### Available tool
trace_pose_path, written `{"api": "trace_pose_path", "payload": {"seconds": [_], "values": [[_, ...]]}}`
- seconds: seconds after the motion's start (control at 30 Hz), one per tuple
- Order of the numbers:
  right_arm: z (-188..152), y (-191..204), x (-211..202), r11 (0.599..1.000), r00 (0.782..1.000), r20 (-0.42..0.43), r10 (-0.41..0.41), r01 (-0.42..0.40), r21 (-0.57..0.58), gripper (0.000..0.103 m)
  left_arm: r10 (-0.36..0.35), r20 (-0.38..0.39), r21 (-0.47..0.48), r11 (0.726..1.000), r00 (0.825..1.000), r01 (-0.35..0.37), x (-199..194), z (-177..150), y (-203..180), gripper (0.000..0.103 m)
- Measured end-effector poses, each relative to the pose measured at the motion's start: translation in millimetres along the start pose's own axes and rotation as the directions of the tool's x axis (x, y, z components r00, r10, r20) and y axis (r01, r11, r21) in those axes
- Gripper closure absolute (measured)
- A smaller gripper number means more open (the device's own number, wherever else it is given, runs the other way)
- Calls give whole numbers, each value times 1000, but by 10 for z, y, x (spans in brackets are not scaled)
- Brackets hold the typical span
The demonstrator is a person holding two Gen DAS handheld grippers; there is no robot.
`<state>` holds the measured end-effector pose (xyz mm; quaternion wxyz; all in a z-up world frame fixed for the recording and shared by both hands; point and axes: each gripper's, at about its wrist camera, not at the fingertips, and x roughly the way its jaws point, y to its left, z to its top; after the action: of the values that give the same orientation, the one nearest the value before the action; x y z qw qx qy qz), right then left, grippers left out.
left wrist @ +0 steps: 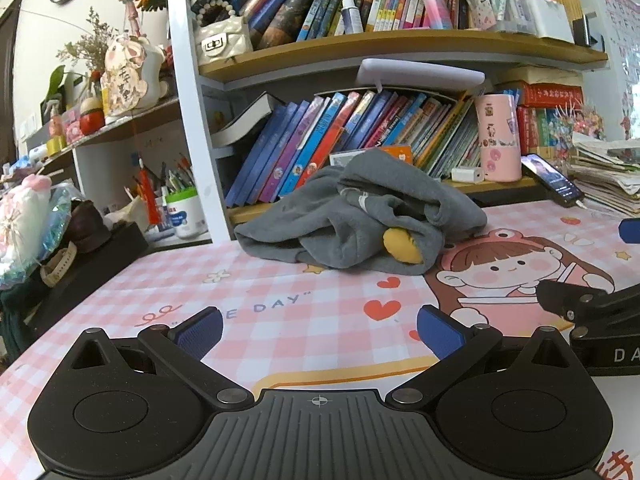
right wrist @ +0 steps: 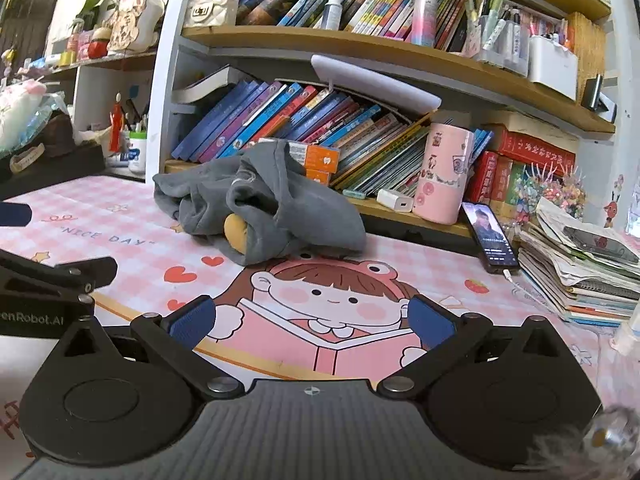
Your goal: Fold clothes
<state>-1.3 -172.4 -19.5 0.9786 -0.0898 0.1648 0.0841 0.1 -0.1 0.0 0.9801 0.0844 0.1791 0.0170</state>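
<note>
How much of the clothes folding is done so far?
Nothing looks done: the grey garment lies in a crumpled heap on the pink mat, a yellow patch showing in its folds. Nothing is in hand: the left gripper and right gripper are both open and empty, short of the heap. Spreading it flat and all the folding remain.

On my two feeds I count one crumpled grey garment (left wrist: 352, 216) lying on the pink checked surface (left wrist: 248, 312), one phone (right wrist: 490, 236) propped by one pink cylindrical container (right wrist: 442, 174), one white charger (right wrist: 396, 200), one stack of papers (right wrist: 580, 264), and two grippers, each with two blue-padded fingers (right wrist: 192, 322).
</note>
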Motion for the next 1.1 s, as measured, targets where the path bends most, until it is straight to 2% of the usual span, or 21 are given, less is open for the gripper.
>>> {"api": "trace_pose_path", "payload": {"seconds": [0.43, 1.1], "values": [[-13, 26, -4, 1000, 1000, 18, 1, -1, -6, 0, 19, 4, 6, 1000, 1000, -19, 7, 4, -7, 0], [-14, 51, 10, 1000, 1000, 9, 2, -2, -23, 0, 9, 22, 7, 1000, 1000, -10, -18, 4, -9, 0]]}}
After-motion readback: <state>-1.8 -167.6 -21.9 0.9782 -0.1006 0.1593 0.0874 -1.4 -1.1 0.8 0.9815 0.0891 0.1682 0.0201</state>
